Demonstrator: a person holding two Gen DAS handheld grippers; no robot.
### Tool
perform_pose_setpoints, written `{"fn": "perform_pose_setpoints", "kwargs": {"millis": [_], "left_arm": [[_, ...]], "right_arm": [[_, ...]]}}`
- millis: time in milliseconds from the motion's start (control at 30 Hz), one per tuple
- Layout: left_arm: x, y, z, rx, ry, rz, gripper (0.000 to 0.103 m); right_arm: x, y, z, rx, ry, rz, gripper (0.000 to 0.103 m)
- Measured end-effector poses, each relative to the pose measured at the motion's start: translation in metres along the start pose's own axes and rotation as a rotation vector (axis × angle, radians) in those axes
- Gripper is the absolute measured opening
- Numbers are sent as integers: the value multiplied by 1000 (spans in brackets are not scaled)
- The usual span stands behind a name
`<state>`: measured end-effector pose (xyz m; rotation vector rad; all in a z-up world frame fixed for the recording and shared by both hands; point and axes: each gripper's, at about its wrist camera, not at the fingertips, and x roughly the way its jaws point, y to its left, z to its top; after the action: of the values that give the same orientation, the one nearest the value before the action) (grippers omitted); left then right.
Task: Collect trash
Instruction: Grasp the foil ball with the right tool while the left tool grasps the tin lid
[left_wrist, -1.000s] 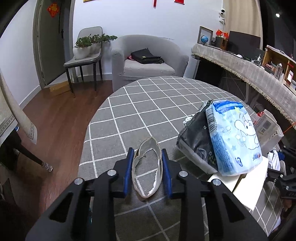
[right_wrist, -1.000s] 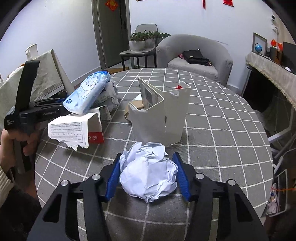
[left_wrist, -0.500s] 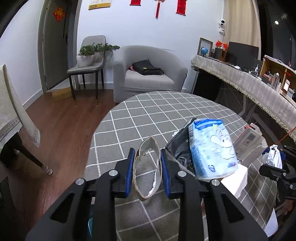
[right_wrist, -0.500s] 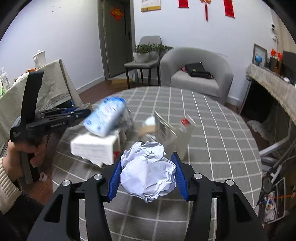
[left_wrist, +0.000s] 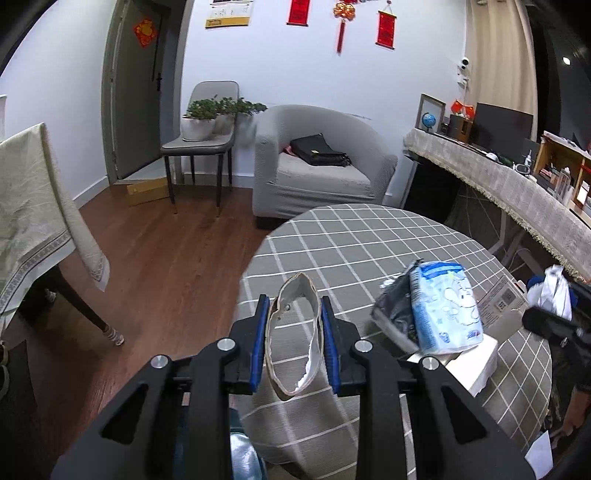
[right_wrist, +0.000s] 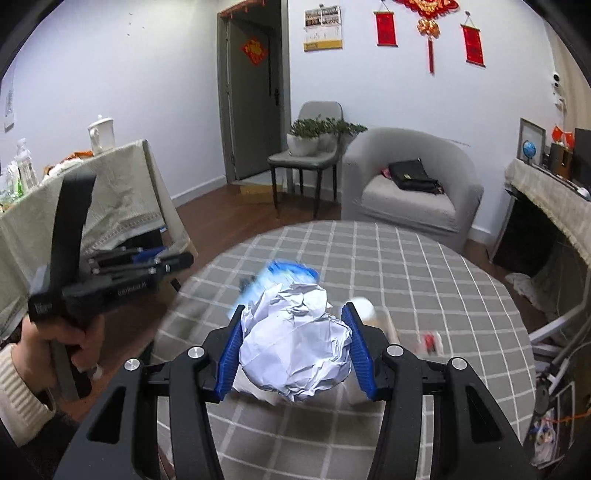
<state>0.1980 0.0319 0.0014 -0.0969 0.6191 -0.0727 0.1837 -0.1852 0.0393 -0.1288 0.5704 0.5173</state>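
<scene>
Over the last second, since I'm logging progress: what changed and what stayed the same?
Both hand-held grippers rose off the checked table: the left hand-held gripper carrying the torn cardboard ring, the right hand-held gripper the crumpled paper ball. Both grips stayed shut; the blue tissue pack and boxes remain on the table.

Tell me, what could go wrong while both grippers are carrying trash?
The left gripper squeezes only a thin, torn cardboard ring, which might buckle or slip out. The right gripper holds a crumpled paper ball that bulges past the pads, so it could drop. The tissue pack sits stacked on other trash and could slide if bumped.
</scene>
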Motion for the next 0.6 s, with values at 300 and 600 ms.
{"fn": "perform_pose_setpoints", "kwargs": {"millis": [300,600], "left_arm": [[-19,44,-12,-30,11,54,29],[-21,89,-35,-86,80,101,29]], "right_arm": [[16,40,20,-25,-42,47,52],[50,90,31,-56,-29,122,52]]}}
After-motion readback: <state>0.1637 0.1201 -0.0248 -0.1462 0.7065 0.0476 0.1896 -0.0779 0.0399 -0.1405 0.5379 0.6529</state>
